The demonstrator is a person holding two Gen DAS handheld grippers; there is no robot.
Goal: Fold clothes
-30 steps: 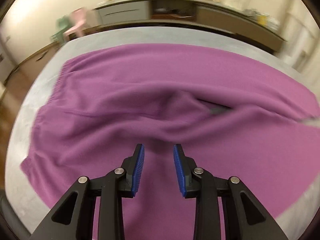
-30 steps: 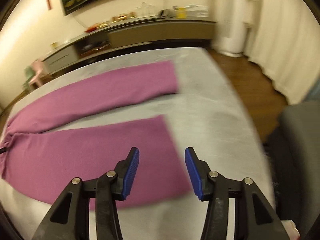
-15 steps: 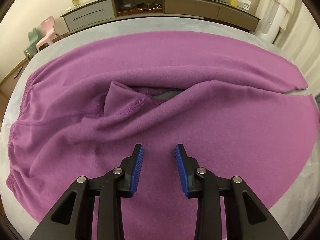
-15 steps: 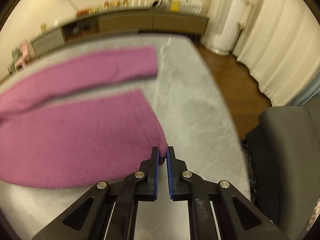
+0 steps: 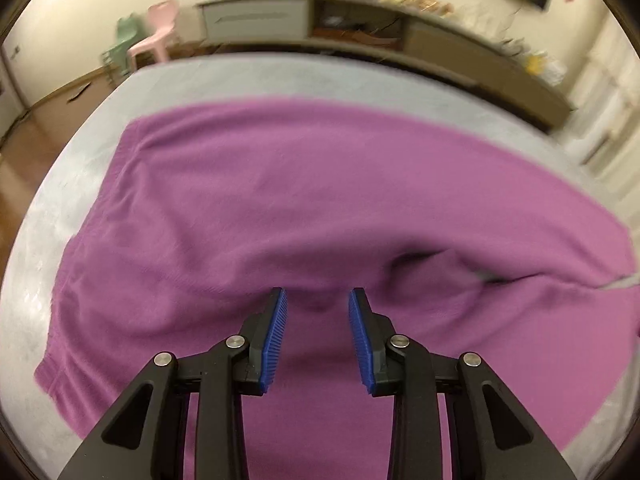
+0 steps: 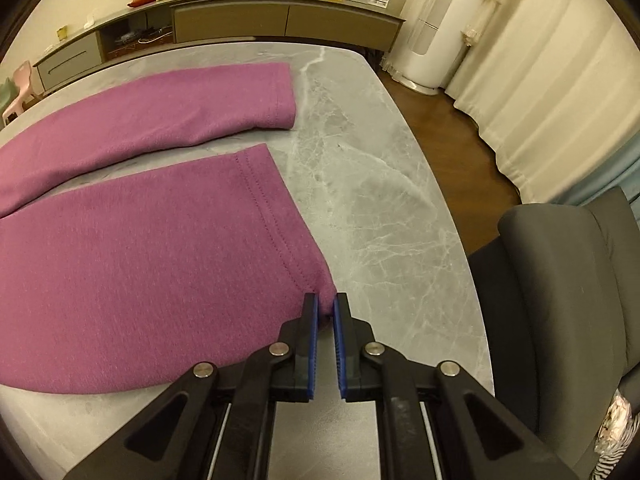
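Right gripper (image 6: 326, 310) on trouser hem (image 6: 316, 280)

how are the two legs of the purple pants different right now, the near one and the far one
The near leg has its hem corner pinched in the right tongs; the far leg lies untouched, clear of both tongs. The near leg's cuff runs diagonally toward the camera, while the far leg's cuff sits farther up the marble table. A strip of bare table separates them near the cuffs. Both are the same purple fleece and lie flat with stitched hems.
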